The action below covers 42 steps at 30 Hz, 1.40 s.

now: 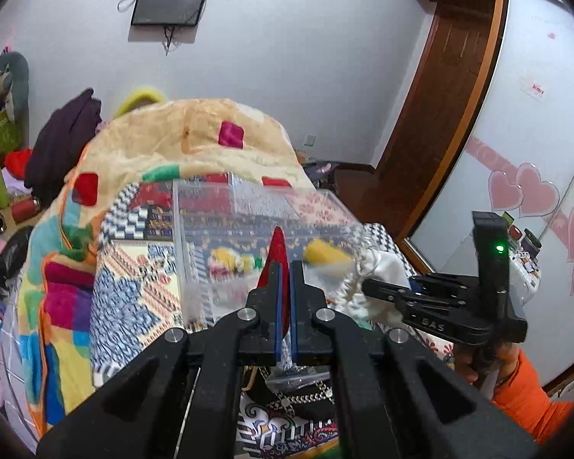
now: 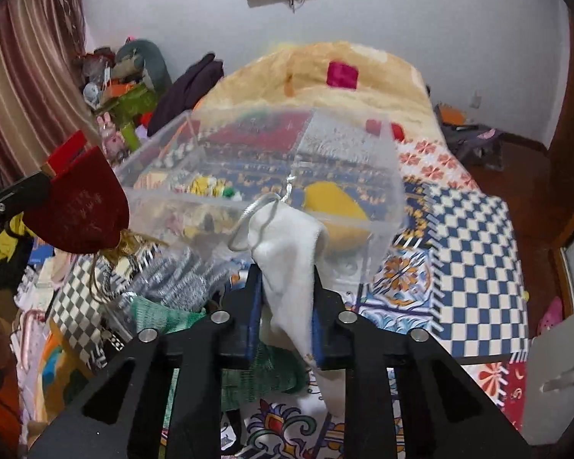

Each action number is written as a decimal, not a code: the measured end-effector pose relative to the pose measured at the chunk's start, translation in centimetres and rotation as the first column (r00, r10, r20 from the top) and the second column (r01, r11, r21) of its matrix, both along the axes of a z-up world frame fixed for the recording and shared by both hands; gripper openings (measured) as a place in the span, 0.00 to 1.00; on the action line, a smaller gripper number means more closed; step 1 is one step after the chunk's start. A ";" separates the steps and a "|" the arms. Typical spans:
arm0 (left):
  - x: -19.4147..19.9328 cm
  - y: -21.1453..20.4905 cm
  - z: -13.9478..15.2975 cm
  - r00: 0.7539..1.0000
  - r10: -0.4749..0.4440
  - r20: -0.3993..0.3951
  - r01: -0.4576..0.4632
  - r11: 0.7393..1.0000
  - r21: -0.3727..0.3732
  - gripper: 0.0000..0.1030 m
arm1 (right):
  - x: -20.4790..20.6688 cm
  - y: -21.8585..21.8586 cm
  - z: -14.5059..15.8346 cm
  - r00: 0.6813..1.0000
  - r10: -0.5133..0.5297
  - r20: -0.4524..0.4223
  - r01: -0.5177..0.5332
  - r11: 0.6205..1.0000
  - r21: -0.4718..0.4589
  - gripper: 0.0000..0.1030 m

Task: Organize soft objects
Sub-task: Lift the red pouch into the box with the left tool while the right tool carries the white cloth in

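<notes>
While the left claw (image 1: 286,267) pinches a red velvet pouch (image 1: 277,252), the right claw (image 2: 287,279) grips a limp, perhaps fleecy white pouch (image 2: 287,244).

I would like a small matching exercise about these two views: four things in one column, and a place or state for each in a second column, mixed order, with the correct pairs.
Things
1. red pouch
2. white pouch
3. yellow soft object
4. clear plastic box

Places or states
A. lying inside the box
B. held in the right gripper
C. resting on the patterned bedspread
D. held in the left gripper

Pairs: 1-D, 2-B, 3-A, 4-C
</notes>
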<state>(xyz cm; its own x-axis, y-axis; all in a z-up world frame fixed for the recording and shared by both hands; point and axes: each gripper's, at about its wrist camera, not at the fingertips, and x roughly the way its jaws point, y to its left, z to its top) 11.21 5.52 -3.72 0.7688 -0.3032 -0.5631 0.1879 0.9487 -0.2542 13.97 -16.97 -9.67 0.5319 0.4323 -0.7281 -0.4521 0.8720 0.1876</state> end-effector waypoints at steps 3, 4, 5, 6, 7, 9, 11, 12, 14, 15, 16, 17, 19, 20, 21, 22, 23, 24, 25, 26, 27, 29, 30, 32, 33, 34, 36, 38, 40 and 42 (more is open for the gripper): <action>-0.2 0.2 1.7 0.999 0.009 0.051 -0.010 1.000 0.010 0.02 | -0.5 -0.4 1.5 0.999 -0.003 0.041 0.002 1.000 0.019 0.16; -0.2 0.3 2.2 0.998 0.013 0.066 -0.014 1.000 0.016 0.02 | -0.8 -0.5 2.2 0.998 -0.001 0.061 0.000 1.000 0.023 0.16; -0.2 0.3 2.9 0.996 0.016 0.083 -0.017 1.000 0.021 0.02 | -1.0 -0.6 2.8 0.997 0.002 0.076 -0.004 1.000 0.030 0.16; -0.1 0.4 3.3 0.995 0.017 0.095 -0.019 1.000 0.024 0.02 | -1.1 -0.5 3.2 0.996 0.004 0.085 -0.007 0.999 0.033 0.16; 0.0 0.4 3.6 0.995 0.019 0.102 -0.022 0.999 0.025 0.02 | -1.3 -0.6 3.8 0.995 0.008 0.099 -0.012 0.999 0.037 0.16; 0.5 0.5 4.4 0.992 0.030 0.122 -0.034 0.999 0.030 0.02 | -1.5 -0.4 5.1 0.991 0.015 0.133 -0.020 0.999 0.040 0.16; 0.9 0.6 5.0 0.990 0.042 0.138 -0.047 0.998 0.029 0.02 | -1.5 -0.1 6.1 0.986 0.015 0.165 -0.022 0.999 0.039 0.16; 1.2 0.6 5.1 0.988 0.048 0.145 -0.053 0.998 0.029 0.02 | -1.3 -0.1 6.2 0.985 0.014 0.175 -0.022 0.999 0.040 0.16; 1.8 0.5 5.4 0.985 0.061 0.161 -0.068 0.997 0.040 0.02 | -0.9 0.0 7.0 0.980 0.007 0.198 -0.017 0.999 0.047 0.16; 2.1 0.5 5.4 0.984 0.066 0.166 -0.075 0.996 0.047 0.02 | -0.7 0.0 7.2 0.978 0.002 0.209 -0.013 0.999 0.053 0.16; 2.5 0.4 5.4 0.983 0.070 0.172 -0.081 0.995 0.055 0.02 | -0.5 0.0 7.5 0.976 -0.004 0.219 -0.009 0.998 0.059 0.16; 2.8 0.4 5.4 0.981 0.076 0.179 -0.088 0.994 0.064 0.02 | -0.1 0.0 7.7 0.973 -0.011 0.230 -0.004 0.998 0.066 0.16; 3.4 0.3 5.2 0.978 0.082 0.192 -0.098 0.992 0.074 0.02 | 0.4 0.1 8.0 0.968 -0.022 0.252 0.002 0.997 0.077 0.16; 3.8 0.2 4.9 0.976 0.085 0.199 -0.103 0.991 0.081 0.02 | 0.7 0.2 8.1 0.964 -0.025 0.264 0.004 0.997 0.081 0.16; 4.1 0.2 4.7 0.976 0.086 0.200 -0.104 0.991 0.084 0.02 | 0.9 0.5 8.0 0.962 -0.026 0.271 0.004 0.996 0.084 0.16; 4.7 0.1 4.2 0.978 0.085 0.191 -0.103 0.991 0.090 0.02 | 1.2 0.7 7.9 0.961 -0.027 0.275 0.004 0.996 0.085 0.16; 5.3 0.0 3.7 0.980 0.084 0.180 -0.102 0.990 0.094 0.02 | 1.6 1.0 7.7 0.960 -0.026 0.278 0.003 0.997 0.082 0.16; 5.6 0.0 3.4 0.982 0.081 0.170 -0.099 0.990 0.097 0.02 | 1.9 1.4 7.5 0.961 -0.023 0.276 0.002 0.997 0.077 0.16; 6.2 -0.1 2.7 0.985 0.078 0.153 -0.094 0.991 0.100 0.02 | 2.5 1.9 6.9 0.963 -0.019 0.267 0.000 0.997 0.072 0.16; 7.0 -0.2 1.8 0.989 0.073 0.125 -0.086 0.991 0.102 0.02 | 2.9 2.2 6.4 0.967 -0.010 0.254 -0.008 0.998 0.068 0.16; 7.4 -0.3 1.3 0.992 0.068 0.109 -0.079 0.992 0.102 0.02 | 3.2 2.4 6.0 0.970 -0.003 0.244 -0.013 0.998 0.064 0.16; 8.8 -0.4 -0.6 0.997 0.052 0.053 -0.057 0.993 0.102 0.02 | 4.0 3.3 4.5 0.978 0.018 0.207 -0.026 0.999 0.039 0.16; 9.5 -0.5 -1.5 0.999 0.045 0.022 -0.047 0.994 0.102 0.02 | 4.2 3.5 4.0 0.981 0.025 0.194 -0.031 0.999 0.028 0.16; 10.4 -0.7 -3.0 0.999 0.034 -0.028 -0.031 0.995 0.098 0.02 | 4.9 4.1 2.6 0.987 0.034 0.158 -0.034 0.999 -0.002 0.16; 10.7 -0.9 -3.7 0.998 0.028 -0.051 -0.023 0.995 0.095 0.02 | 5.2 4.2 2.1 0.989 0.040 0.141 -0.039 0.999 -0.010 0.16; 11.2 -0.9 -4.5 0.997 0.022 -0.077 -0.015 0.996 0.087 0.02 | 5.4 4.4 1.4 0.992 0.047 0.117 -0.045 0.999 -0.019 0.16; 11.6 -1.0 -5.7 0.993 0.002 -0.115 0.006 0.998 0.069 0.02 | 5.9 4.6 0.9 0.995 0.052 0.090 -0.049 0.998 -0.030 0.18; 11.9 -1.2 -6.5 0.988 -0.018 -0.155 0.026 0.998 0.050 0.02 | 6.1 4.8 0.3 0.996 0.058 0.061 -0.055 0.998 -0.043 0.20; 12.2 -1.4 -7.2 0.980 -0.033 -0.194 0.039 0.999 0.029 0.02 | 6.2 4.9 0.0 0.998 0.055 0.044 -0.052 0.997 -0.064 0.21; 12.2 -1.4 -7.9 0.972 -0.047 -0.232 0.048 0.999 -0.002 0.03 | 6.1 5.0 -0.2 0.998 0.064 0.021 -0.062 0.995 -0.079 0.27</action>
